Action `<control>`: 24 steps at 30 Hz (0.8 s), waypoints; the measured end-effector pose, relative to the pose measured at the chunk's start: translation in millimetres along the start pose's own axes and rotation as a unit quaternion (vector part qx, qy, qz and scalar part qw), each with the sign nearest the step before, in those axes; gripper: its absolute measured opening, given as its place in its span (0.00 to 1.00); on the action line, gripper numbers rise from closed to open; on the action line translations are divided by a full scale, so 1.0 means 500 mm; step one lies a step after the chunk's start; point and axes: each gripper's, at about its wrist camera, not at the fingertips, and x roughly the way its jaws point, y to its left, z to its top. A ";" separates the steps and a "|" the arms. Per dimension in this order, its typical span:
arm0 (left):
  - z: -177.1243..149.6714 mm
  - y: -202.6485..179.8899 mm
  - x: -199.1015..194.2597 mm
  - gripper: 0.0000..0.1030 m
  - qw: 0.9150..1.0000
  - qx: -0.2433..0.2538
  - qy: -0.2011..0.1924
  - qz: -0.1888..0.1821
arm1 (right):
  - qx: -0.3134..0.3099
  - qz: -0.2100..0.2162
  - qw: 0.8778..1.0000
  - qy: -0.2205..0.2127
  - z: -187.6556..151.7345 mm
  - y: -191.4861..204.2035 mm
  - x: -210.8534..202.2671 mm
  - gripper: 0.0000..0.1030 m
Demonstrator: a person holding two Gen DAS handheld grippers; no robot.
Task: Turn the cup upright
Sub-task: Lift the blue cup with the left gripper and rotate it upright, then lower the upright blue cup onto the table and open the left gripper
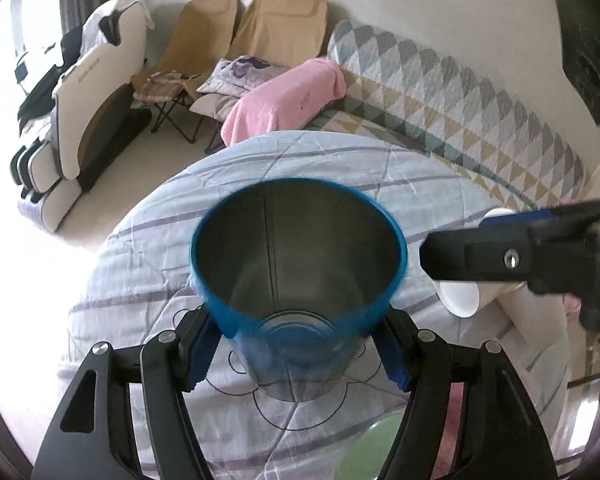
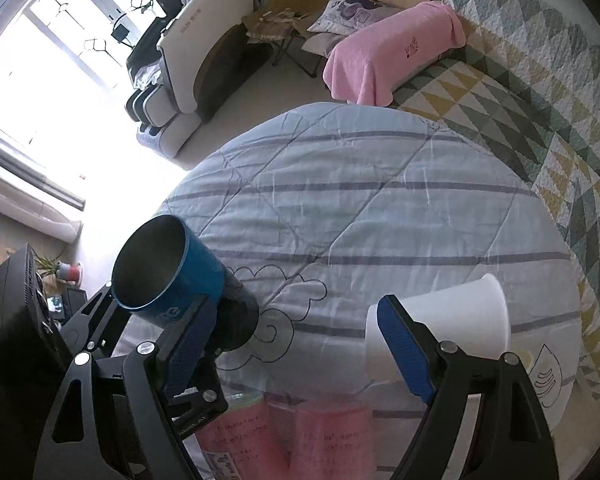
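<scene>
Striped quilt (image 2: 380, 200) — blue cup (image 1: 296, 276) mid-surface

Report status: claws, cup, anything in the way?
Left claw shut on blue cup, lifted off the quilt, mouth tilted up, not yet standing. Right claw open, empty. White cup on its side nearby.

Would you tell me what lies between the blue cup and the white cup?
Only bare quilt between blue cup and white cup, in the right wrist view.
</scene>
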 end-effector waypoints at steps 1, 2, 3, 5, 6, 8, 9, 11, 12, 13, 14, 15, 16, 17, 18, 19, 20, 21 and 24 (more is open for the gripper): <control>-0.001 0.003 -0.002 0.71 1.000 -0.003 0.000 -0.001 | 0.000 0.001 1.000 0.001 -0.001 0.001 0.001 0.81; -0.002 0.006 -0.007 0.75 1.000 -0.009 -0.001 -0.003 | -0.001 0.002 1.000 0.003 -0.003 0.003 0.001 0.81; -0.001 0.009 -0.011 0.81 1.000 -0.012 -0.002 -0.003 | -0.003 0.001 1.000 0.004 -0.006 0.005 -0.001 0.81; -0.001 0.011 -0.024 0.86 1.000 -0.018 -0.006 -0.002 | -0.005 0.001 1.000 0.005 -0.010 0.010 -0.004 0.81; -0.002 0.012 -0.033 0.87 1.000 -0.018 -0.008 0.000 | -0.005 0.003 1.000 0.008 -0.013 0.011 -0.007 0.81; -0.003 0.015 -0.045 0.87 1.000 -0.024 -0.006 -0.003 | -0.006 0.003 1.000 0.008 -0.018 0.015 -0.015 0.81; -0.003 0.016 -0.051 0.87 1.000 -0.027 -0.005 -0.004 | -0.009 0.002 1.000 0.011 -0.021 0.018 -0.018 0.81; -0.004 0.014 -0.068 0.87 1.000 -0.030 -0.007 -0.001 | -0.008 0.005 1.000 0.014 -0.027 0.020 -0.027 0.81; -0.004 0.013 -0.077 0.87 0.999 -0.032 -0.008 0.000 | -0.010 0.004 1.000 0.016 -0.029 0.022 -0.031 0.81; -0.004 0.012 -0.084 0.88 0.999 -0.035 -0.009 0.003 | -0.010 0.004 1.000 0.015 -0.031 0.024 -0.036 0.81; -0.003 0.011 -0.092 0.88 0.999 -0.037 -0.009 0.008 | -0.010 0.004 1.000 0.013 -0.032 0.027 -0.042 0.81; -0.005 0.009 -0.101 0.88 0.999 -0.038 -0.009 0.012 | -0.011 0.005 1.000 0.013 -0.034 0.031 -0.048 0.81; -0.005 0.007 -0.113 0.88 0.999 -0.039 -0.011 0.017 | -0.012 0.006 1.000 0.012 -0.037 0.035 -0.055 0.81; -0.004 0.004 -0.123 0.88 0.999 -0.039 -0.013 0.022 | -0.014 0.006 1.000 0.008 -0.038 0.040 -0.064 0.81; -0.004 0.001 -0.135 0.88 0.999 -0.039 -0.015 0.027 | -0.017 0.006 1.000 0.007 -0.040 0.044 -0.070 0.81; -0.004 -0.004 -0.149 0.88 0.999 -0.040 -0.018 0.030 | -0.020 0.006 1.000 0.007 -0.042 0.049 -0.078 0.81; -0.005 -0.008 -0.160 0.90 0.998 -0.041 -0.017 0.036 | -0.023 0.008 1.000 0.005 -0.045 0.053 -0.086 0.81; -0.006 -0.013 -0.171 0.90 0.998 -0.043 -0.014 0.043 | -0.027 0.009 1.000 0.004 -0.050 0.058 -0.098 0.81; -0.012 -0.025 -0.197 0.92 0.997 -0.056 -0.013 0.060 | -0.035 0.012 0.999 0.004 -0.062 0.065 -0.122 0.81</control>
